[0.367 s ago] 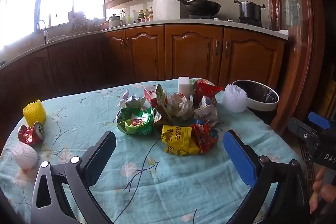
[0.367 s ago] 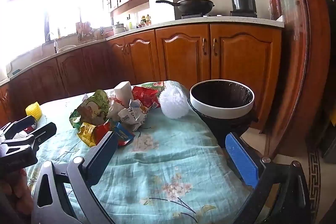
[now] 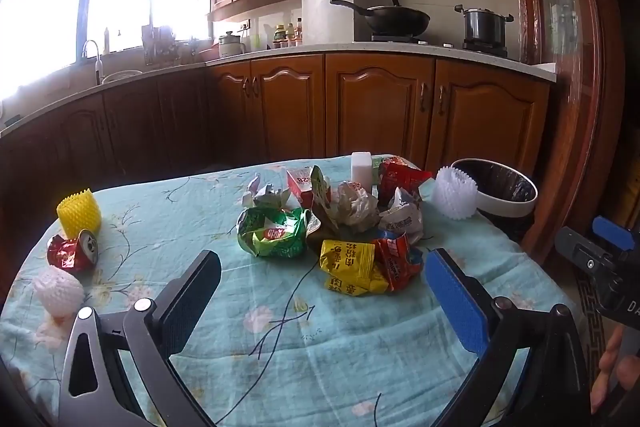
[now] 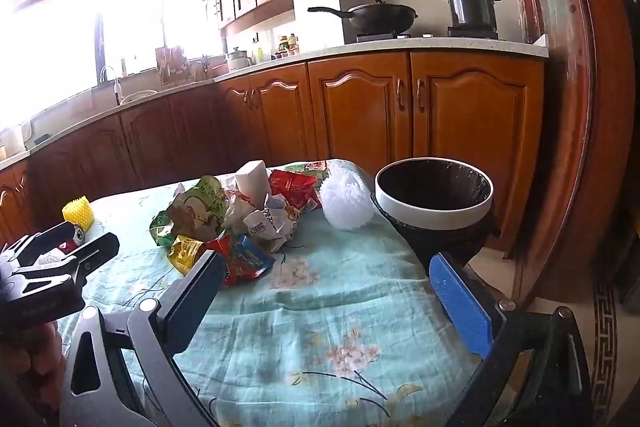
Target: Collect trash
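Both grippers hang over the near edge of the table (image 3: 280,347), jaws wide apart, nothing between them: left gripper (image 3: 320,291), right gripper (image 4: 324,291). Just past them the trash pile (image 3: 336,223) sits mid-table, yellow packet (image 3: 347,259) nearest. Off left: a crushed can (image 3: 74,251) and yellow net (image 3: 78,213). Far right, a white net (image 4: 347,205) lies beside the bin (image 4: 434,199).
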{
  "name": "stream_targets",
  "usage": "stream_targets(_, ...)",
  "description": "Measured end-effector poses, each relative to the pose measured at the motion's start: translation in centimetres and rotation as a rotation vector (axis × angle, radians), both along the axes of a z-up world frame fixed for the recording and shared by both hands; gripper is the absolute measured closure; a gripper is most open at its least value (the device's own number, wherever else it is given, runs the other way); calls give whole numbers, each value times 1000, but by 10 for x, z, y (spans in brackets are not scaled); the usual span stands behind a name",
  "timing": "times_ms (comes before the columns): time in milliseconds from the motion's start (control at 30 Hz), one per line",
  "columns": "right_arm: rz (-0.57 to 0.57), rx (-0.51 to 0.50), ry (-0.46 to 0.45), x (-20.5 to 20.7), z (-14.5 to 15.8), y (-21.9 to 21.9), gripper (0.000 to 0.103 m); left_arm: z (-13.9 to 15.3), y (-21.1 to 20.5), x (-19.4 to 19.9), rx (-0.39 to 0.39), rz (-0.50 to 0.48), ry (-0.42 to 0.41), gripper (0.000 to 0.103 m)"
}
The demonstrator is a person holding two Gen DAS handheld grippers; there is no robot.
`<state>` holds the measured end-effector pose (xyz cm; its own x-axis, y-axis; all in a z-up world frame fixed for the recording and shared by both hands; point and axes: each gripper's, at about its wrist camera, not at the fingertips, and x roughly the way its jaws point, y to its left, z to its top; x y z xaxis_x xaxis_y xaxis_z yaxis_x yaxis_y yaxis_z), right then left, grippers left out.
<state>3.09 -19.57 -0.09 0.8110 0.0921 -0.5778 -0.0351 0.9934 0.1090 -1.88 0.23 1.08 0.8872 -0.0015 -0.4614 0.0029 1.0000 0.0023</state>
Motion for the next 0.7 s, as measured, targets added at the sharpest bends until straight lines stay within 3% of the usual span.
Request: stream_targets(700,24,53,11,-2,7,2,0,-2,3,1,-8,4,-2,1)
